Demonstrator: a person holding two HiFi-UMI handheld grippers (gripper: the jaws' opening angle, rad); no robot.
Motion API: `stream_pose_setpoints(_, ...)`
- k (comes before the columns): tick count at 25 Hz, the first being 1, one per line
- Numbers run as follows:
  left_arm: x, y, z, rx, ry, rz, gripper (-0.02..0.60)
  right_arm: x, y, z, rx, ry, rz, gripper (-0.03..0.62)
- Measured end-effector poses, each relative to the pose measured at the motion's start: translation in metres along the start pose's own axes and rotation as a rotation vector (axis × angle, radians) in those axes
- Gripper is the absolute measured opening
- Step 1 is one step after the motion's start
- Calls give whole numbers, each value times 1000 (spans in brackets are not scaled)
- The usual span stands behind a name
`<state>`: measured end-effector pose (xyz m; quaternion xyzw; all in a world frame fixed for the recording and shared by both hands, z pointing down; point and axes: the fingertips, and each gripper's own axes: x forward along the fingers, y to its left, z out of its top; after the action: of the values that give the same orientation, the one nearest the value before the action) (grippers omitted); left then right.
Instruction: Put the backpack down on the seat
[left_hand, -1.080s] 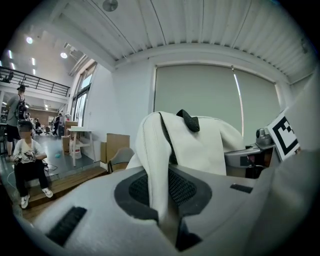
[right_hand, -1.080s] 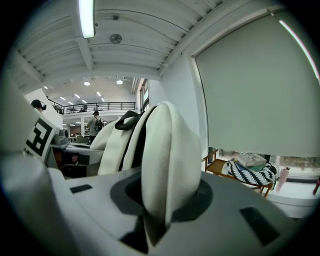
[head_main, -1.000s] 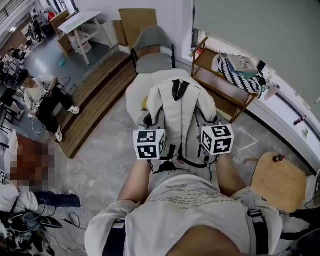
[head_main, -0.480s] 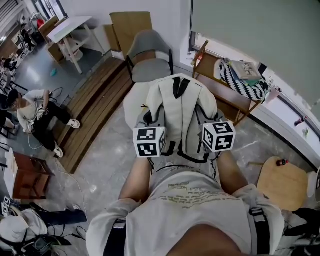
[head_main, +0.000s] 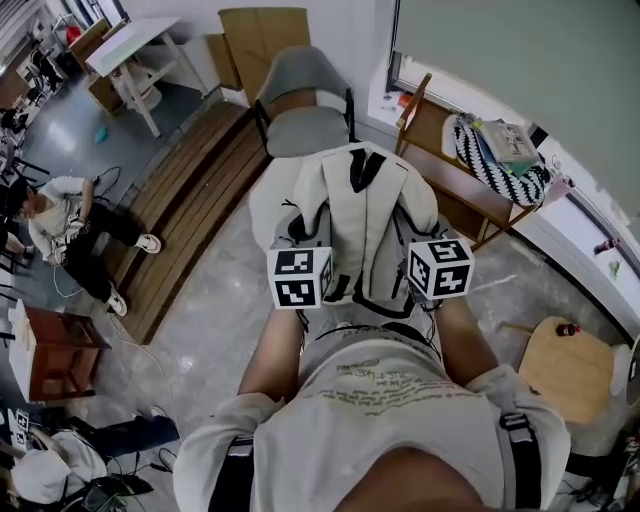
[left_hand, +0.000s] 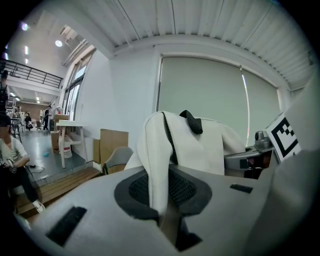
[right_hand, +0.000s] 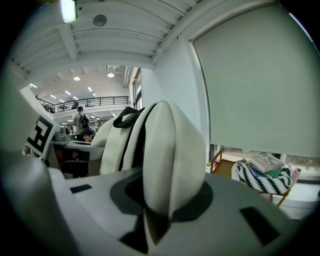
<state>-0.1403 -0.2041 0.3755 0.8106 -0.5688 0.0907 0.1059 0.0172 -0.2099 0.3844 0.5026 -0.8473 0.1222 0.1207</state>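
Holding the white backpack (head_main: 365, 228) by its 2 straps, the left gripper (left_hand: 167, 216) is clenched on the left strap (left_hand: 155, 160) and the right gripper (right_hand: 157, 212) on the right strap (right_hand: 167, 150). The backpack is over the white seat (head_main: 264, 200), strap side toward the person. Its long axis runs away from the person, with the handle loop (head_main: 362, 170) at the far end, toward the grey chair (head_main: 305, 110). Contact with the seat cannot be told.

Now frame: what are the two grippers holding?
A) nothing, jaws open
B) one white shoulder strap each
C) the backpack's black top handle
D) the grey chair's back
B: the left gripper is shut on the left strap and the right gripper on the right strap of the backpack.
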Motion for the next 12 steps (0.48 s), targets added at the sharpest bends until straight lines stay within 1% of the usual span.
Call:
stream_pose_setpoints(7,33,18,-20,-26,66,28,55,37,-13,-15,14,68,44,89)
stream_pose_setpoints(10,45,19,-38,-45,125,38,55,50,-21,-32,28,125,64,89)
stream_pose_setpoints(12,62,23,-49,-54,165,44,55,67,-31,-40,25,151,70,91)
